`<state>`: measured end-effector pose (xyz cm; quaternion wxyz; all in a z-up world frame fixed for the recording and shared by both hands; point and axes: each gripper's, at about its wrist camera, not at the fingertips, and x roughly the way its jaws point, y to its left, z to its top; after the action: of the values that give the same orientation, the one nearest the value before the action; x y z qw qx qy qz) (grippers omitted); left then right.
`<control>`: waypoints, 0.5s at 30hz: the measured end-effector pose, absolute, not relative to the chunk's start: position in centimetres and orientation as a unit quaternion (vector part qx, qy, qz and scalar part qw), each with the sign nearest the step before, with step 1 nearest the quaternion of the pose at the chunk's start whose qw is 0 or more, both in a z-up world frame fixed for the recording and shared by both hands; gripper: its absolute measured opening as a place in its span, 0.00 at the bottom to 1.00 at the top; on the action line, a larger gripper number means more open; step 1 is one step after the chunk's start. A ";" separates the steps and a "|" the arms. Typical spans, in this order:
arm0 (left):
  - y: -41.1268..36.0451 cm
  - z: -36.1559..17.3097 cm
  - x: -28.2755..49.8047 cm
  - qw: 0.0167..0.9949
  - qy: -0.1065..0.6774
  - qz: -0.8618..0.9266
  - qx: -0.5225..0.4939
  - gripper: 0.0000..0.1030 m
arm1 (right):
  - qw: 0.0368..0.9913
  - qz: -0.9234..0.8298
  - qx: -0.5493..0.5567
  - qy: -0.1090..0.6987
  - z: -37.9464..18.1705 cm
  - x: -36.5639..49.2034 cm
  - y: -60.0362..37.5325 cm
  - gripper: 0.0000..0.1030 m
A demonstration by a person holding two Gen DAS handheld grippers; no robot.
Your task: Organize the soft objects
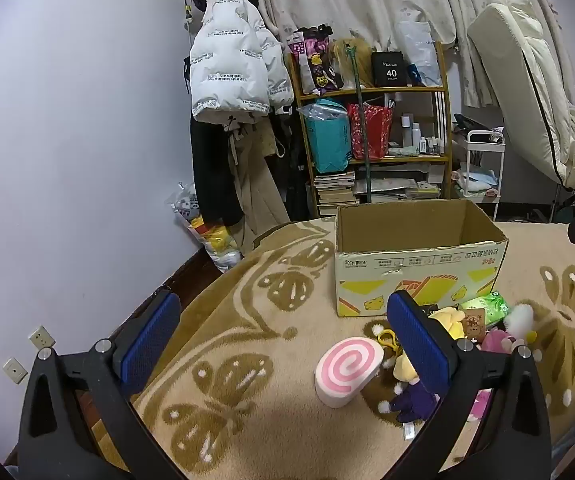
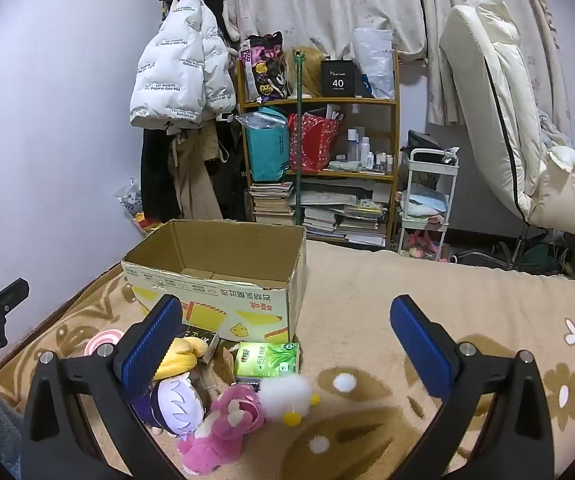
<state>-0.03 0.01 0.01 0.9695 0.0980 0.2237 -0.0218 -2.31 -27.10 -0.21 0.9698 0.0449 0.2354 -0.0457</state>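
The left claw [image 1: 283, 332] stands fully open above the beige blanket with brown butterflies [image 1: 247, 360], and nothing is between its blue pads [image 1: 149, 332]; it holds nothing and touches nothing. The right claw [image 2: 283, 344] is also wide open and empty, and it hovers over the soft toys without touching them. The soft objects lie in a small heap on the blanket just in front of the open cardboard box [image 2: 215, 280], which is empty inside. In the heap are a pink-and-white swirl cushion [image 1: 345, 372], a yellow plush [image 2: 181, 354], a purple-haired plush doll [image 2: 173, 404], a pink plush bear [image 2: 223, 420], a white fluffy toy with yellow feet [image 2: 287, 398] and a green tissue pack [image 2: 267, 358]. The pink bear touches the doll and the white fluffy toy. The box carries yellow pictures and Chinese characters that appear upside down; I cannot read them surely. The tissue pack has a small red logo, too small to read. On the shelf [image 2: 319, 100] behind, a black box [image 2: 337, 78] shows the number "40". The white puffer jacket [image 1: 231, 64] on the wall repeats the words "The only leading fashion art". At the left edge of the right wrist view the left claw body shows a label ending in "nRoboLAI".
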 end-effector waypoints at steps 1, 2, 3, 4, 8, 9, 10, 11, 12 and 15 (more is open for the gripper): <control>0.0 0.0 0.0 0.969 0.224 -0.023 0.098 0.99 | 0.970 -0.047 0.044 0.235 -0.2 -2.3 -27.1 1.00; 0.0 0.0 0.0 0.969 0.225 -0.022 0.100 0.99 | 0.970 -0.047 0.044 0.235 -0.2 -2.3 -27.1 1.00; 0.0 0.0 0.0 0.969 0.224 -0.021 0.099 0.99 | 0.970 -0.046 0.044 0.235 -0.2 -2.3 -27.1 1.00; 0.0 0.0 0.0 0.969 0.224 -0.021 0.100 0.99 | 0.970 -0.046 0.045 0.236 -0.2 -2.3 -27.1 1.00; 0.0 0.1 -0.2 0.971 0.218 -0.017 0.099 0.99 | 0.970 -0.046 0.045 0.236 -0.2 -2.3 -27.1 1.00; 0.1 0.1 -0.2 0.971 0.216 -0.017 0.099 0.99 | 0.970 -0.047 0.045 0.236 -0.2 -2.3 -27.1 1.00; 0.1 0.1 -0.2 0.972 0.215 -0.018 0.098 0.99 | 0.970 -0.047 0.045 0.236 -0.2 -2.3 -27.1 1.00; 0.1 -0.3 -0.2 0.971 0.216 -0.019 0.097 0.99 | 0.970 -0.047 0.045 0.235 -0.2 -2.3 -27.1 1.00; 0.1 -0.3 -0.2 0.972 0.215 -0.018 0.098 0.99 | 0.970 -0.048 0.044 0.235 -0.2 -2.3 -27.1 1.00; 0.1 -0.4 -0.3 0.971 0.218 -0.015 0.098 0.99 | 0.970 -0.048 0.045 0.235 -0.2 -2.3 -27.1 1.00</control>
<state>-0.30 0.15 -0.35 0.9710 0.0983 0.2176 -0.0154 -2.31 -27.12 -0.21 0.9697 0.0446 0.2353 -0.0478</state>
